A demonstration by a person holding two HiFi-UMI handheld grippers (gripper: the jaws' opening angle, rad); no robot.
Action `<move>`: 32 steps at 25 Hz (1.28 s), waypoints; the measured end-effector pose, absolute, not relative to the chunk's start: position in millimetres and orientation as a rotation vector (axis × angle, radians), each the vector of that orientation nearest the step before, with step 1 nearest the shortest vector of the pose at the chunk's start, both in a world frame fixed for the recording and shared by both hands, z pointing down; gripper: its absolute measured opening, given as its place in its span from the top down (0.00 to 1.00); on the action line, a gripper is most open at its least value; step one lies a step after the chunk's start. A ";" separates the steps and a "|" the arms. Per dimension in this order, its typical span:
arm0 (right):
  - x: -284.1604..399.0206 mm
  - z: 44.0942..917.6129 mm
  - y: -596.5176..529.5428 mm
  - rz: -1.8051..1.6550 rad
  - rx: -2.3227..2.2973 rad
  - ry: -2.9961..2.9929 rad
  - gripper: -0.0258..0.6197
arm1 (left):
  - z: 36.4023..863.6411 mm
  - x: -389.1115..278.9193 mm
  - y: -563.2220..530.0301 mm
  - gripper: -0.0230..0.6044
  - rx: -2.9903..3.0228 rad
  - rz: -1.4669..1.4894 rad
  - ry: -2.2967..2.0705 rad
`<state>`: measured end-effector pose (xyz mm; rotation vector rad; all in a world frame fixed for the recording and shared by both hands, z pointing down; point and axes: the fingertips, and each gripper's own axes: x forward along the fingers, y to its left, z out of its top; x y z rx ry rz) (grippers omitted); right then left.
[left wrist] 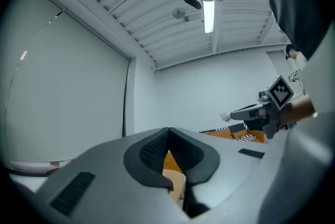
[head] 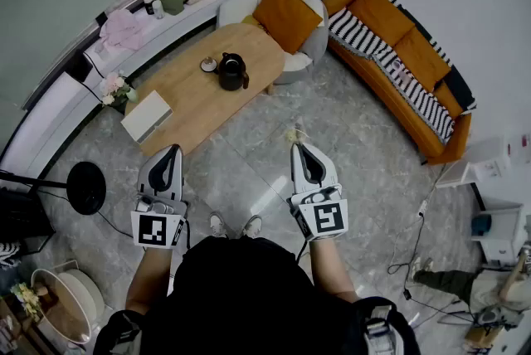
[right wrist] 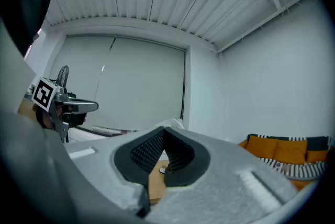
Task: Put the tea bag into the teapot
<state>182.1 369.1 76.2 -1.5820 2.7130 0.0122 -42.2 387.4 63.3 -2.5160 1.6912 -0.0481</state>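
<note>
teapot on table; right gripper clamps tea bag; left gripper closed

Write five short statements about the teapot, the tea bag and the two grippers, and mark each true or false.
1. The teapot stands on the wooden table. True.
2. The teapot is white. False: it is black.
3. The left gripper holds the tea bag. False: its jaws are together on nothing. The small pale bag sits at the tip of the right gripper, whose jaws are closed.
4. An orange sofa stands to the right of the table. True.
5. Both grippers are over the table. False: both are over the grey floor, short of the table's near edge.
</note>
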 end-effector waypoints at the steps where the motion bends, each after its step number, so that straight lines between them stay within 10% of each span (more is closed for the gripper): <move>1: 184.3 77.2 369.9 0.010 -1.582 2.715 0.95 | 63.5 -39.2 388.1 0.95 -2.517 -0.052 1.689; 32: 275.4 113.2 347.4 -0.059 -1.528 2.731 0.95 | 99.3 35.8 360.5 0.95 -2.495 -0.082 1.757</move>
